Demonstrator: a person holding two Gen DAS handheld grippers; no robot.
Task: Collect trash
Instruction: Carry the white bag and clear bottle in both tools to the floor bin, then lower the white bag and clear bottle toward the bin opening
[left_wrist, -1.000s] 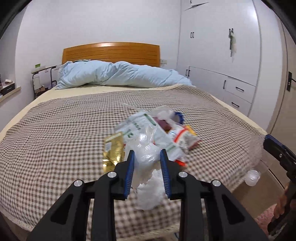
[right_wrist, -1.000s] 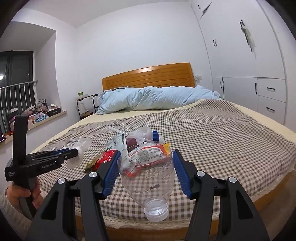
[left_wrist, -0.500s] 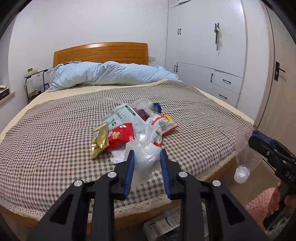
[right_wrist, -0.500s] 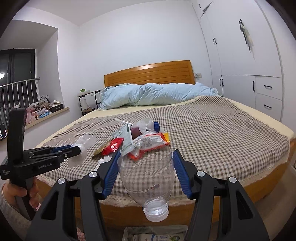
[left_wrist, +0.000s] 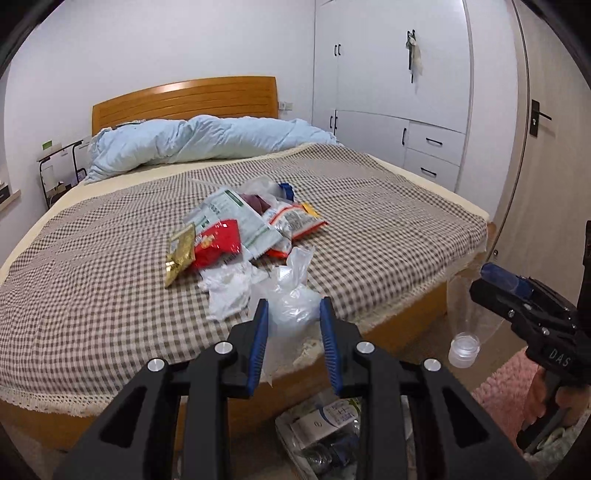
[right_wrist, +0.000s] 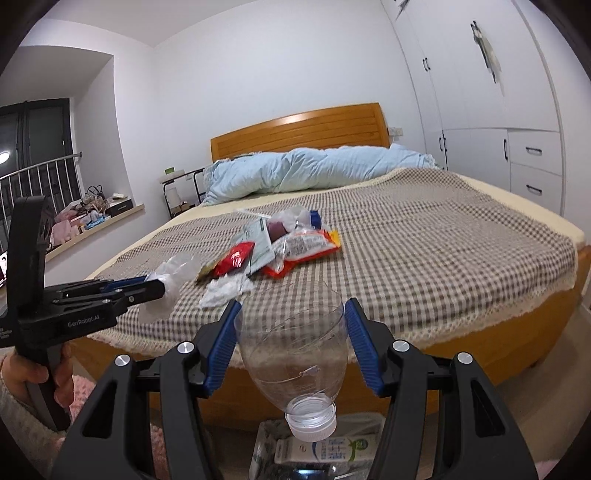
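My left jaws clamp a clear plastic bag (left_wrist: 291, 306) above the bin bag (left_wrist: 325, 435) on the floor before the bed (left_wrist: 388, 236), while my right jaws grip a cut bottle (right_wrist: 295, 350), cap down, directly over it.

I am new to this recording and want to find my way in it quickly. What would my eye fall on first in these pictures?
First, the heap of snack wrappers in the middle of the checked bed cover. Next, the two held pieces near the bed's foot: the left gripper pinches a clear plastic bag, and the right gripper clasps a cut clear bottle, cap down. Below them on the floor lies a container of collected trash.
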